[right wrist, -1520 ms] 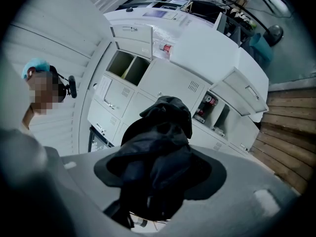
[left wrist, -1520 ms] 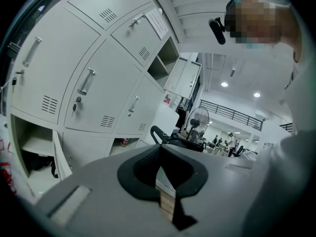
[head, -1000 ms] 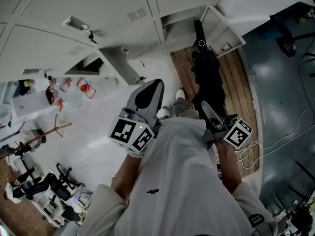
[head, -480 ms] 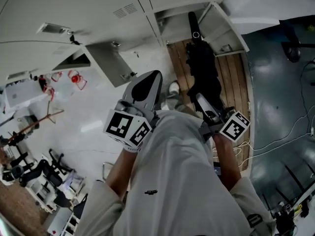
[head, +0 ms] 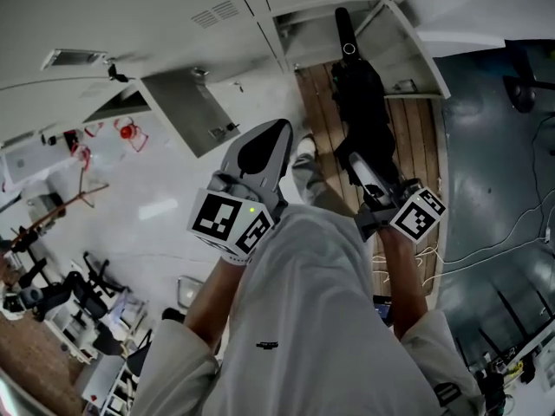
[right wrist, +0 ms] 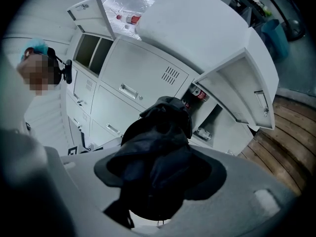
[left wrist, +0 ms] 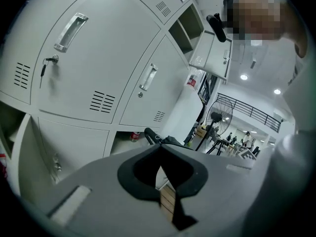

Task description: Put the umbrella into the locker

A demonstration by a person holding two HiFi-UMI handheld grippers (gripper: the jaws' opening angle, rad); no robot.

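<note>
My right gripper [head: 362, 170] is clenched on the black folded fabric umbrella [head: 355, 94]. I'd keep its handle aimed squarely into the far open grey metal locker [head: 305, 45]. My left gripper [head: 276, 139] is pinched together, empty.

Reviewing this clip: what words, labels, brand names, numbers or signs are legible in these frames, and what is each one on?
No text can be read here.
Marker cubes: square patterns only, no letters.
Handle of the umbrella: a white ring, no letters.
Red-labelled container in the open locker: label blurred.
Mark on the shirt: too small.
Red-and-white sign beside the lockers: blurred.
</note>
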